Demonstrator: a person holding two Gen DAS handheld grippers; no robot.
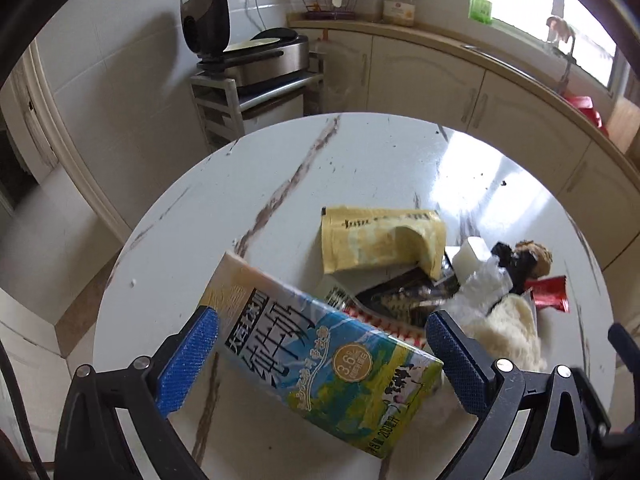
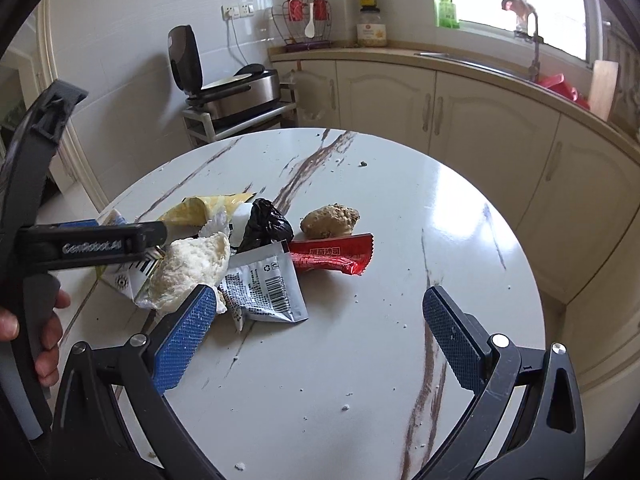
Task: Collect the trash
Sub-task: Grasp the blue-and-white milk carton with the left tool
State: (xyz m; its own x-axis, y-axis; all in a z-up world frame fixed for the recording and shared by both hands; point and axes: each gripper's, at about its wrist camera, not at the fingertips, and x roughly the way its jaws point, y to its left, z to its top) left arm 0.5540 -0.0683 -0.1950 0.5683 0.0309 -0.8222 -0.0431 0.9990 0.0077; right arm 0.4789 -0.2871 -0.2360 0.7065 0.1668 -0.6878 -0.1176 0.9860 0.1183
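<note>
A heap of trash lies on the round marble table (image 1: 280, 184). In the left wrist view a blue-green milk carton (image 1: 316, 356) lies tilted between the wide-apart fingers of my left gripper (image 1: 320, 356); neither pad presses it. Behind it lie a yellow pouch (image 1: 380, 240), dark wrappers and a red wrapper (image 1: 548, 292). In the right wrist view my right gripper (image 2: 316, 336) is open and empty above bare table, just right of a silver sachet (image 2: 264, 284), a crumpled white lump (image 2: 192, 268), a black bag (image 2: 266, 224), a red wrapper (image 2: 332, 256) and a brown lump (image 2: 330, 220). The left gripper's body (image 2: 92, 244) shows at the left.
Crumbs are scattered over the table (image 2: 360, 360). Behind it run cream cabinets (image 2: 472, 112) with a counter, a sink and a window. A rack with a cooker (image 2: 236, 96) stands by the tiled wall. The floor lies to the left of the table.
</note>
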